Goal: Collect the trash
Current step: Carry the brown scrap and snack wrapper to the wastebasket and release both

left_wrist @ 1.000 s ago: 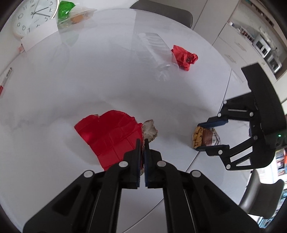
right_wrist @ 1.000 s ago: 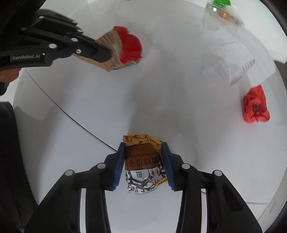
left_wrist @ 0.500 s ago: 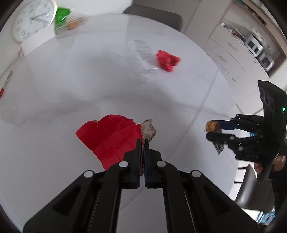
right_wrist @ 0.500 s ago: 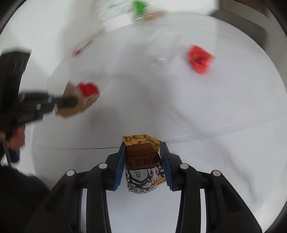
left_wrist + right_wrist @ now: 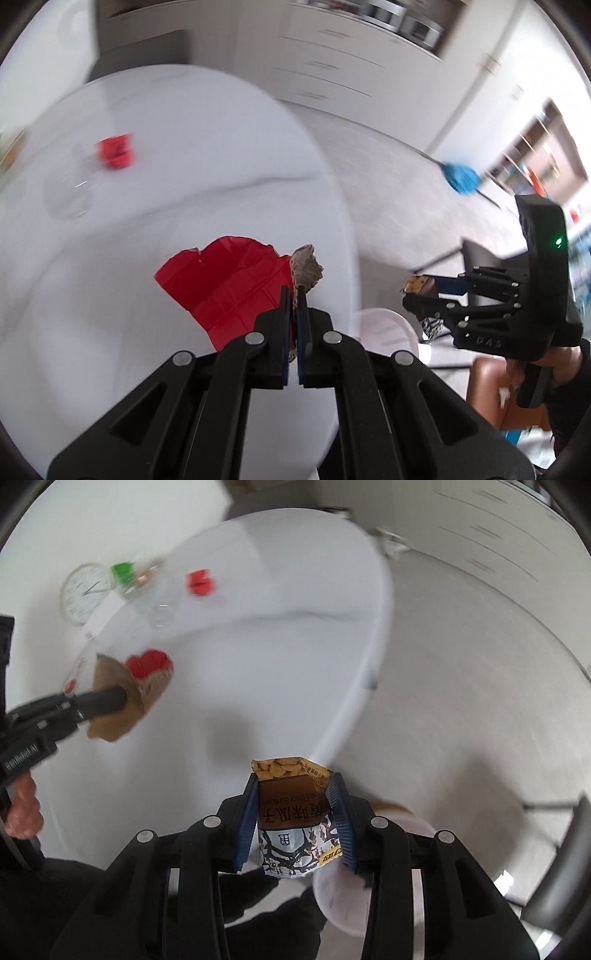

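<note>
A torn piece of red-faced cardboard (image 5: 229,284) hangs clamped by its brown edge. A brown-and-white snack packet (image 5: 291,812) sits pinched upright. A crumpled red wrapper (image 5: 115,150) lies on the white table (image 5: 207,140), beside what may be a clear bottle (image 5: 70,188).

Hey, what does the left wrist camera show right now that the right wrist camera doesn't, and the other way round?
Only the left wrist view shows the blue mop head on the floor and the shelving at the far right.

Only the right wrist view shows the wall clock, the green wrapper beside it, and the print on the snack packet held in the right gripper.

Both show the white table, the small red wrapper lying on it, the clear plastic bottle near it, the left gripper shut on the red and brown paper, and the white bin below.
</note>
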`<move>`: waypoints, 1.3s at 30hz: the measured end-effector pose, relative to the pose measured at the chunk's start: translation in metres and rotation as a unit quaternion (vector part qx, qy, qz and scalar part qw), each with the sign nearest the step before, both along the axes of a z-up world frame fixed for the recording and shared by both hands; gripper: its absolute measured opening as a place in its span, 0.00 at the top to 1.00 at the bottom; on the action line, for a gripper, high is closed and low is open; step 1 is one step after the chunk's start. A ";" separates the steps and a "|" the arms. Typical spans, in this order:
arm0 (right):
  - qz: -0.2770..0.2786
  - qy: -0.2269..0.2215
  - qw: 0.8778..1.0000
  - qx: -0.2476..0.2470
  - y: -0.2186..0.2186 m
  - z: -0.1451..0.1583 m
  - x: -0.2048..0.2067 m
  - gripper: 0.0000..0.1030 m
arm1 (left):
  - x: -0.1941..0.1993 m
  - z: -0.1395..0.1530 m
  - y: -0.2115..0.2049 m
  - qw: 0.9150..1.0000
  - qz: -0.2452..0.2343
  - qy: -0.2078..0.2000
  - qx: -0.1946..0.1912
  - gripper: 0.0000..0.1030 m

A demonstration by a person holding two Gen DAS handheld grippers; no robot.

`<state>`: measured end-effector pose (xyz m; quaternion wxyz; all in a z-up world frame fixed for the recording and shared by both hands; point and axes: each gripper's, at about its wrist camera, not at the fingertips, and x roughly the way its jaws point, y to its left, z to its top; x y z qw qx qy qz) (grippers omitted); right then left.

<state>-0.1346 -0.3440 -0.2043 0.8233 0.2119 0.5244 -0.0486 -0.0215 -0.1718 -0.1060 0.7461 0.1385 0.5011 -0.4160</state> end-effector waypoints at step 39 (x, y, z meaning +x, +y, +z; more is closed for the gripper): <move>-0.154 0.044 0.987 0.023 -0.039 -0.063 -0.154 0.57 | -0.111 -0.022 -0.098 0.991 -0.106 -0.019 0.083 0.07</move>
